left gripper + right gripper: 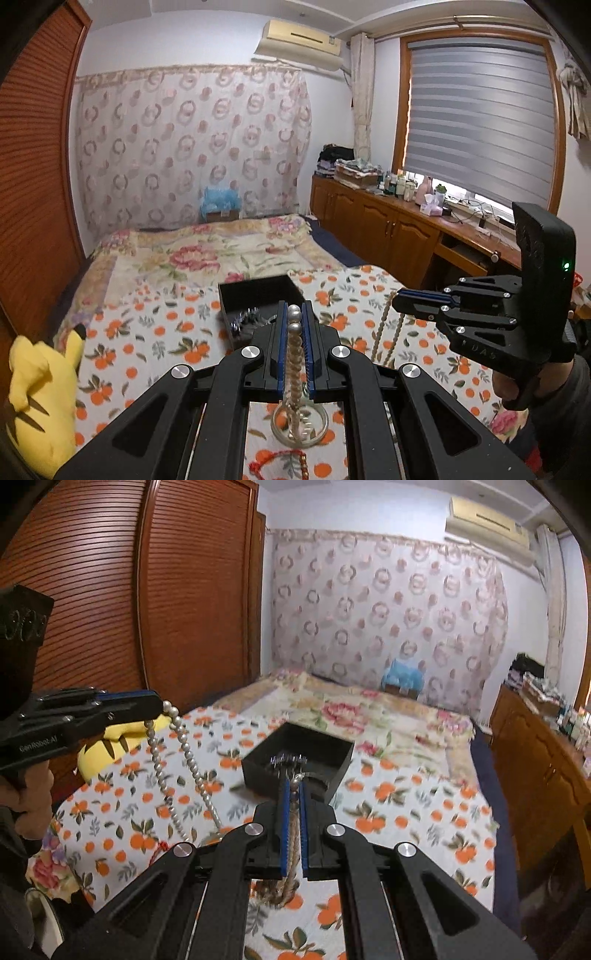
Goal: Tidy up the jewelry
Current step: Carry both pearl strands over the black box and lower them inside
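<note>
Bed (pixel 155 295) surface open around the black box (pixel 295 764), which sits mid-quilt with small metallic pieces inside. Left gripper (pixel 294 314) held level above the bed, jaws clamped on a pearl strand (pixel 177 734) that hangs in a loop. Right gripper (pixel 294 790) beside it, jaws clamped on a tan beaded strand (pixel 388 325). Yellow plush (pixel 40 398) at the left bed edge.

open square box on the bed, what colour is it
Black; the open square box shows best in the right wrist view.
</note>
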`<act>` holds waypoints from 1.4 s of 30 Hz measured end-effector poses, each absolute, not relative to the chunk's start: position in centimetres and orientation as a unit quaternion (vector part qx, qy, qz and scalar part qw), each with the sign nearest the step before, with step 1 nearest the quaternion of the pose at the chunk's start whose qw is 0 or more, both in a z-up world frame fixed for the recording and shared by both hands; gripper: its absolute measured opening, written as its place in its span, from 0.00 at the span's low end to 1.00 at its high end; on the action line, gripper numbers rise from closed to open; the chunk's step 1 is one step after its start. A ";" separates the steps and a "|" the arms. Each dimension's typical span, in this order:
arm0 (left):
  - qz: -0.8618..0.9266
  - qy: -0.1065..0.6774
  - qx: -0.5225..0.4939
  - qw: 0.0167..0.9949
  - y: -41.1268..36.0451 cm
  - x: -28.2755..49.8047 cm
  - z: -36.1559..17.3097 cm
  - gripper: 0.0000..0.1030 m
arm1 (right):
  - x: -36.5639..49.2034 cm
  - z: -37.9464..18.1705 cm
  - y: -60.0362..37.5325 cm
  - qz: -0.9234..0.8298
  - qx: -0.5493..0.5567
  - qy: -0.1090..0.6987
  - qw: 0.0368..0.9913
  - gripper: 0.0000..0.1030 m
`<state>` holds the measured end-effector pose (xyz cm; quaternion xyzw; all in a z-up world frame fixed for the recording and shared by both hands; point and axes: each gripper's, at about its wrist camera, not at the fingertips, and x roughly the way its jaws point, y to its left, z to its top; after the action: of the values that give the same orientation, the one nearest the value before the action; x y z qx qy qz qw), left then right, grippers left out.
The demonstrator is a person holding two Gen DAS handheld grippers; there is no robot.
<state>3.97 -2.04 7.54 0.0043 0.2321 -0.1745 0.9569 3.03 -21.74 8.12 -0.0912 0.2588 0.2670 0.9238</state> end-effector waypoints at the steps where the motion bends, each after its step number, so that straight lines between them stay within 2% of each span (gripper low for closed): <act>1: -0.173 0.229 0.006 0.958 -2.1 4.2 7.9 0.07 | 3.1 8.7 -21.7 0.267 -0.093 0.253 0.925 0.05; 15: -0.163 0.205 0.035 0.965 -3.3 7.9 12.3 0.06 | 5.7 14.5 -20.7 0.261 -0.114 0.208 0.936 0.05; 30: -0.135 0.199 0.040 0.970 -4.4 13.8 14.9 0.07 | 10.7 16.2 -21.7 0.225 -0.106 0.213 0.945 0.05; 35: -0.127 0.205 0.040 0.970 -4.3 15.5 14.3 0.07 | 11.9 15.8 -22.2 0.223 -0.103 0.218 0.945 0.05; 42: -0.122 0.248 0.013 0.961 -2.7 18.2 10.1 0.07 | 14.6 16.0 -21.6 0.220 -0.112 0.227 0.942 0.05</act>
<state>18.18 -2.67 10.13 0.0128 0.2484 -0.1220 0.9609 14.62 -21.58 16.03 -0.1117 0.2270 0.2197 0.9422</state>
